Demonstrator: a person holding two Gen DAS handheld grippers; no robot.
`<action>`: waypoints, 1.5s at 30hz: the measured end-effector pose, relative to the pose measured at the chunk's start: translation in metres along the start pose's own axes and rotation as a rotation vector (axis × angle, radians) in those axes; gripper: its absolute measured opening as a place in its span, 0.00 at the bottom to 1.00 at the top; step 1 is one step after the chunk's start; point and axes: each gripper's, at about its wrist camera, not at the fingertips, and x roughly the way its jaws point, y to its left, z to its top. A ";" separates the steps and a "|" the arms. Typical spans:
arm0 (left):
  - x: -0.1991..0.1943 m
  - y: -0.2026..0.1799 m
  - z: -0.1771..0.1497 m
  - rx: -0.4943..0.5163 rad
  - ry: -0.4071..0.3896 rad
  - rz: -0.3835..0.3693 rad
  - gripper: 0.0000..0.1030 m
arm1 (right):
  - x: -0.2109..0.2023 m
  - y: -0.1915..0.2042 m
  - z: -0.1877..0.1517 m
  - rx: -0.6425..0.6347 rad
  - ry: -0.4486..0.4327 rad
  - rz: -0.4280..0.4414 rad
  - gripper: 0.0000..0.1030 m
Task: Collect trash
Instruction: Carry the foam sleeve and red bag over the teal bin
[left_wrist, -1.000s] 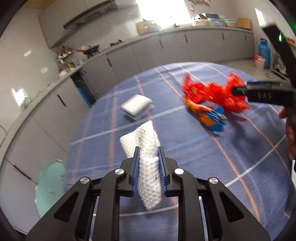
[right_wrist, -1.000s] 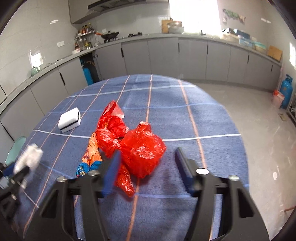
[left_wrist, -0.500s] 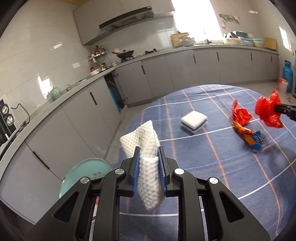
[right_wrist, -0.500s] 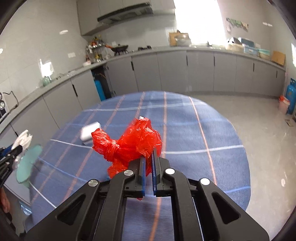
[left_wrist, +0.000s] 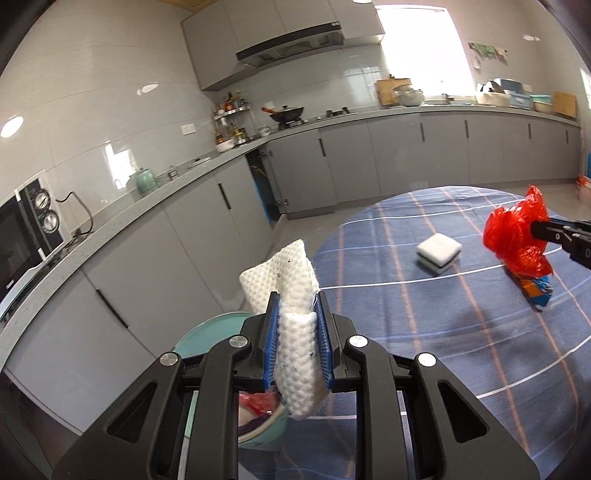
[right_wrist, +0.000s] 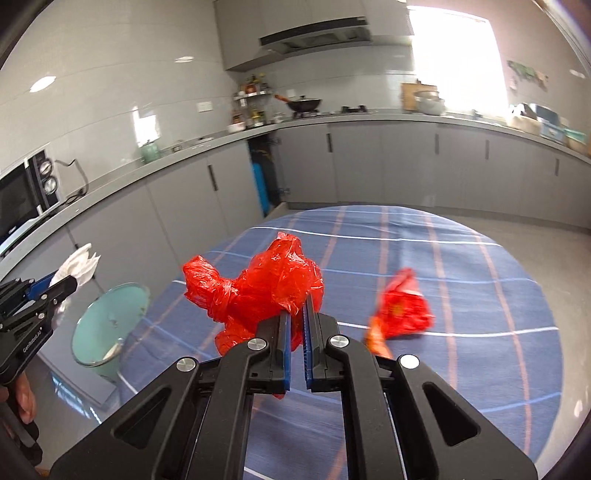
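On the left gripper (right_wrist: 55, 286), pinching a white towel (right_wrist: 79, 264), "GenRoboAI" reads.

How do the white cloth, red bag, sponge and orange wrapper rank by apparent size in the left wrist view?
1. white cloth, inflated by nearness to the camera
2. red bag
3. sponge
4. orange wrapper, partly hidden by the bag, so unsure

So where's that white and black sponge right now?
In the left wrist view, the sponge lies on the blue striped tablecloth, right of centre, left of the red bag.
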 end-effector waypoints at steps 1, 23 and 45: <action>-0.001 0.005 -0.001 -0.003 -0.001 0.007 0.19 | 0.004 0.008 0.001 -0.011 0.003 0.010 0.06; 0.009 0.091 -0.015 -0.086 0.032 0.144 0.19 | 0.034 0.109 0.023 -0.149 -0.029 0.138 0.06; 0.027 0.141 -0.019 -0.142 0.049 0.208 0.19 | 0.063 0.174 0.033 -0.212 -0.024 0.213 0.06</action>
